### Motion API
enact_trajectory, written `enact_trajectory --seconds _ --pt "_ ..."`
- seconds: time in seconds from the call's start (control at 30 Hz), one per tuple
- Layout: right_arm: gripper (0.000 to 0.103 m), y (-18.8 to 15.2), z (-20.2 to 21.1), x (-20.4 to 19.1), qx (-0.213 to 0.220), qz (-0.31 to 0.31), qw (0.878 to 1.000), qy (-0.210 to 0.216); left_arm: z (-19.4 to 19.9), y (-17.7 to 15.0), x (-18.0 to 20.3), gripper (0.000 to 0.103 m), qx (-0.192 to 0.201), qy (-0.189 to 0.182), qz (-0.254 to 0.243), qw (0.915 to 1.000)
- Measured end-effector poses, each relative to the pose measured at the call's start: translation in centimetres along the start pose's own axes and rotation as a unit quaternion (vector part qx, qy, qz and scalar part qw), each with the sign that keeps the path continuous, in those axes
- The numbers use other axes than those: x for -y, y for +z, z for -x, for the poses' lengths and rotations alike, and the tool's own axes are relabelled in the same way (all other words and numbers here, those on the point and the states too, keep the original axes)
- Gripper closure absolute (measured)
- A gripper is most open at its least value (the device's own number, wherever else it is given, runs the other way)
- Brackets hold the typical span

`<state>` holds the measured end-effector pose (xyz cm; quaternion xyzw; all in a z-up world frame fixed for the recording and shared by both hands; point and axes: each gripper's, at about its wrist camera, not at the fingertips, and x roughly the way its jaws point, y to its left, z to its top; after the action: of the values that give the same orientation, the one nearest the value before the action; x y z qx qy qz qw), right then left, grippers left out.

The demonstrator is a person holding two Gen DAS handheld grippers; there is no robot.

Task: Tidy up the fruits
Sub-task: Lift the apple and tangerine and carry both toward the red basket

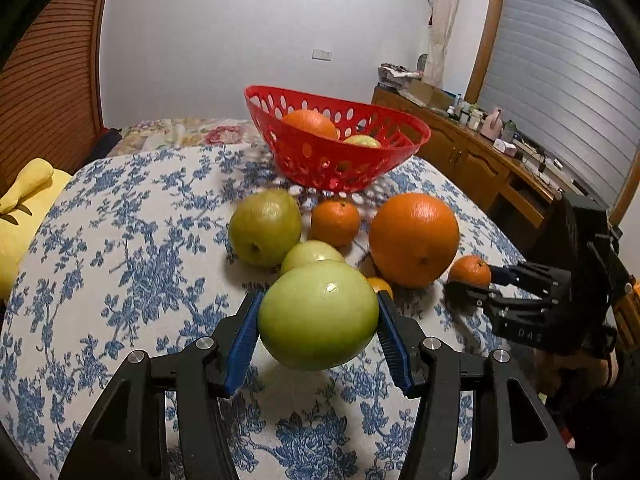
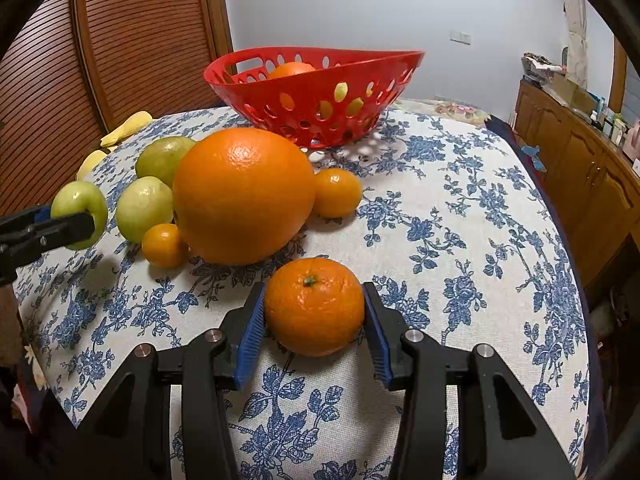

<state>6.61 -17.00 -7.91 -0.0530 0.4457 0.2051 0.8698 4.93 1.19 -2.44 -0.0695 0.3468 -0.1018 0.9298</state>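
Note:
My left gripper (image 1: 319, 312) is shut on a green apple (image 1: 318, 314), held just above the cloth; the same apple shows at the left of the right wrist view (image 2: 78, 210). My right gripper (image 2: 314, 308) is shut on a small mandarin (image 2: 315, 306), also visible at the right of the left wrist view (image 1: 470, 271). A red perforated basket (image 1: 304, 152) stands at the back of the table with an orange (image 1: 310, 123) and a green fruit (image 1: 362, 141) inside. A large orange (image 2: 244, 196), a pear (image 1: 265, 227), another green apple (image 1: 310, 252) and small mandarins (image 1: 335, 222) lie between.
The table has a white cloth with blue flowers (image 2: 460, 220). A yellow cushion (image 1: 20, 208) lies off its left edge. A wooden sideboard (image 1: 480, 160) cluttered with small items runs along the right. A slatted wooden door (image 2: 120, 40) stands behind the left side.

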Motion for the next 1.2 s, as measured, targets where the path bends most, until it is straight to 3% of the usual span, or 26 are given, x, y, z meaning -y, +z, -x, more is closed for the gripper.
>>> enact_trajectory --seconds 0.3,0.73,1.2 --pt "0.056 0.8 1.2 0.7 0.014 0.002 1.000 -0.005 -0.3 1.9 0.4 0.045 0.020 0.000 -0.016 0.9997" --pt "0.056 6.2 4.6 1.9 0.073 0.019 0.997 -0.033 -1.7 5.3 1.1 0.045 0.044 -0.010 -0.032 0.9985" --pt "0.056 13.2 3.0 1.3 0.097 0.017 0.995 0.002 -3.9 7.5 1.5 0.045 0.045 0.001 -0.045 0.9980"
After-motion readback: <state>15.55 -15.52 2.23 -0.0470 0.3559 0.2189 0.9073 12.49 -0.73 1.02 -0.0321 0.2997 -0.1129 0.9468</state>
